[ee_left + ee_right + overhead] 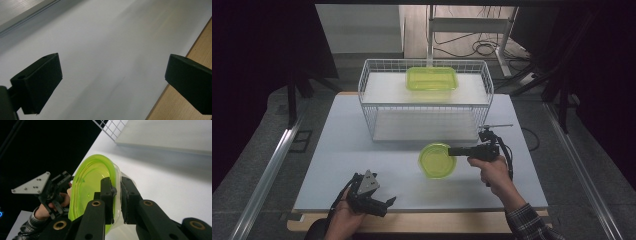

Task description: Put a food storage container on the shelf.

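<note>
- The round bowl [438,160] is bright yellow-green plastic, see-through, with a clear lip around its rim and a smooth inside.
- In the high view it is over the white table [337,165], just at 6 o'clock from the wire basket [367,85], a little right of the table's middle.
- The right gripper [452,151] has its jaws nearly closed on the bowl's rim at the 3 o'clock side; in the right gripper view one pad is inside the wall and one is outside, and the bowl is tilted on its edge.
- The left gripper [382,206] is at the 7 o'clock corner of the table, with its jaws wide apart and nothing between them.
- A rectangular container [432,79] of the same green colour sits on the upper shelf of the basket, at 12 o'clock from the bowl.
</note>
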